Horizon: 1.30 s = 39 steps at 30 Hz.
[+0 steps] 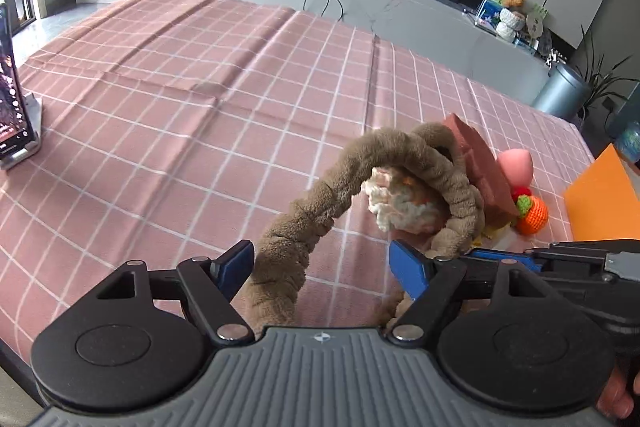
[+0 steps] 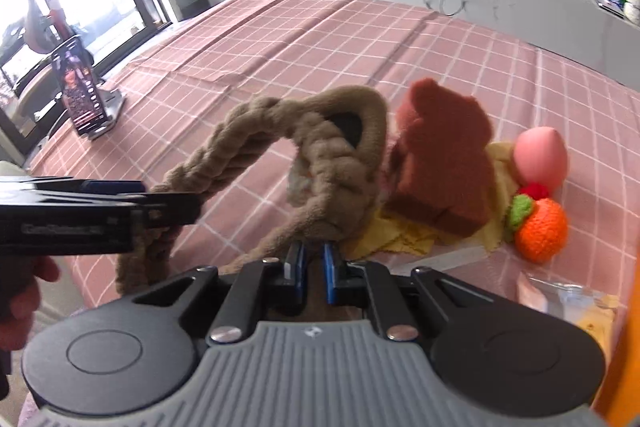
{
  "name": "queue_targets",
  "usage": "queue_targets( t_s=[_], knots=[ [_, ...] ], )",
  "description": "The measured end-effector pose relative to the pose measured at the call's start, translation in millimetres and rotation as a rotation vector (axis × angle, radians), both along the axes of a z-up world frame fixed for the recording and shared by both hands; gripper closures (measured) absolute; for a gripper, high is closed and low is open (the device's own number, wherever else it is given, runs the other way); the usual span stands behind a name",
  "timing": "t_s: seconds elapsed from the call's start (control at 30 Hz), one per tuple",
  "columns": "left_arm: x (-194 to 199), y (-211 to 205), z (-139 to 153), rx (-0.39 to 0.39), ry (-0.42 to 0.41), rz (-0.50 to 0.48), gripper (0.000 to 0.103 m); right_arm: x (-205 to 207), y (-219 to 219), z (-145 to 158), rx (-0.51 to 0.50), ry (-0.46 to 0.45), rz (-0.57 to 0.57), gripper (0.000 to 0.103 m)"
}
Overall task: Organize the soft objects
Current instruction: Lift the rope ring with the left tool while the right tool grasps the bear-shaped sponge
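Several soft items crowded right of brown plush headband (image 1: 304,227): red-brown sponge block (image 2: 442,163), pink sponge (image 2: 540,159), crocheted orange (image 2: 540,229). Headband arched upright over pink checked tablecloth (image 1: 180,87), long axis toward far edge. Left gripper (image 1: 322,271) spread wide around band, pads clear. Right gripper (image 2: 312,265) pinched band end.

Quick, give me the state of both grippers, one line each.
Left gripper: open, the brown plush headband passes between its jaws, unpinched.
Right gripper: shut on the brown plush headband.
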State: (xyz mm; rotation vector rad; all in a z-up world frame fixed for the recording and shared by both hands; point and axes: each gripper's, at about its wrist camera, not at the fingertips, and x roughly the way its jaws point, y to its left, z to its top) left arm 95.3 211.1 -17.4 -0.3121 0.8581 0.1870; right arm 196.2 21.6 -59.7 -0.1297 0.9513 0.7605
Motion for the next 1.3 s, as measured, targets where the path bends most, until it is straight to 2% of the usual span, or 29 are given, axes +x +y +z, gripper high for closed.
queue_targets(
  t_s=[0.13, 0.23, 0.3, 0.37, 0.47, 0.5, 0.7, 0.87, 0.97, 1.03, 1.1, 1.13, 1.2, 1.23, 1.3],
  knots=[
    [-5.5, 3.3, 2.2, -0.013, -0.024, -0.025, 0.012, 2.8, -12.2, 1.4, -0.042, -0.024, -0.052, 0.090],
    [2.1, 2.0, -8.3, -0.025, -0.007, -0.024, 0.012, 3.3, -15.8, -4.4, -0.041, -0.011, -0.076, 0.090],
    [7.5, 3.5, -16.3, -0.053, -0.006, -0.021, 0.012, 0.2, -13.8, -8.8, -0.041, -0.032, -0.081, 0.090],
    [10.8, 7.4, -22.3, -0.124, -0.024, -0.022, 0.012, -0.9, -7.4, -14.6, -0.046, -0.051, -0.085, 0.093],
    [17.1, 9.4, -28.3, -0.271, -0.038, -0.040, 0.012, -1.6, 0.3, -22.5, -0.006, -0.021, -0.075, 0.093],
    [19.7, 6.4, -27.9, -0.286, -0.038, -0.052, 0.012, -4.2, 3.0, -22.3, 0.002, -0.027, -0.061, 0.093],
    [35.9, -20.4, -25.0, -0.259, -0.013, -0.121, 0.011, -16.6, 16.0, -21.9, 0.025, -0.015, 0.023, 0.093],
    [44.0, -38.6, -27.9, -0.092, 0.048, -0.147, 0.011, -15.9, 3.7, -21.3, -0.019, -0.018, 0.013, 0.093],
    [48.0, -50.2, -31.1, -0.032, 0.068, -0.181, 0.011, -16.5, -9.5, -13.8, -0.070, -0.071, 0.000, 0.092],
    [51.0, -56.1, -35.0, 0.016, 0.084, -0.185, 0.015, -16.1, -17.8, -8.5, -0.101, -0.114, -0.003, 0.092],
    [52.7, -57.7, -38.1, 0.042, 0.096, -0.187, 0.032, -15.5, -25.1, -4.3, -0.134, -0.158, -0.001, 0.088],
    [52.5, -58.1, -38.1, 0.049, 0.093, -0.191, 0.035, -14.7, -28.6, -2.1, -0.143, -0.181, -0.003, 0.087],
    [50.4, -56.0, -36.4, 0.045, 0.082, -0.189, 0.057, -11.3, -33.3, 1.8, -0.153, -0.216, -0.009, 0.087],
    [48.9, -55.0, -34.2, 0.040, 0.072, -0.194, 0.060, -8.0, -35.1, 3.2, -0.149, -0.220, -0.015, 0.084],
    [44.2, -52.3, -28.0, 0.038, 0.050, -0.183, 0.066, 2.5, -38.4, 6.2, -0.125, -0.203, -0.053, 0.073]
  ],
)
